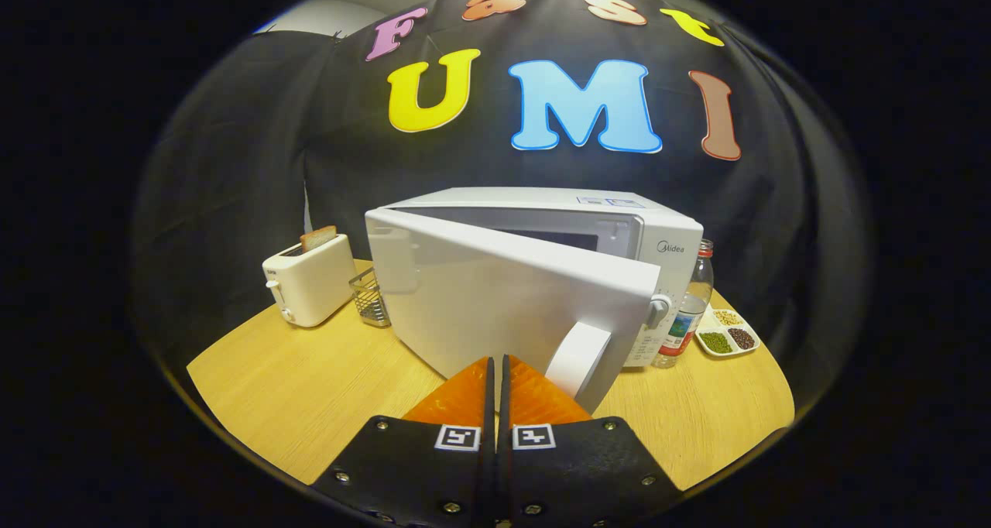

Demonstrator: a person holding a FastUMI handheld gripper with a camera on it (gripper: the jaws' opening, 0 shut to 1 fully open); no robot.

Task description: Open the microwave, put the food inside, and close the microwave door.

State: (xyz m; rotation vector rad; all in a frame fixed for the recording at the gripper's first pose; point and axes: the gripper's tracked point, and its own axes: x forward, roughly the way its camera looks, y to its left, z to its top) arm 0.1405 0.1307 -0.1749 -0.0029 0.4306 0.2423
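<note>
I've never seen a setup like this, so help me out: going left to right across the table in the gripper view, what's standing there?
Toaster with a slice in it → small wire basket → microwave, door partly open → bottle → divided dish of beans. The gripper, fingers shut together on nothing, sits just before the door.

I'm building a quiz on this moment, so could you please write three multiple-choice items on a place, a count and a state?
1. Where is the toaster?
A. beside the microwave's hinge side
B. on top of the microwave
C. beside the bottle

2. How many toast slices stick out of the toaster?
A. none
B. one
C. three

3. How does the microwave door stand?
A. fully shut
B. partly open
C. taken off

Key: 1 A, it sits on the table at the hinge side, a wire basket between them. 2 B, a single slice shows. 3 B, the door is swung out with the cavity showing above it, just ahead of the closed tool.
</note>
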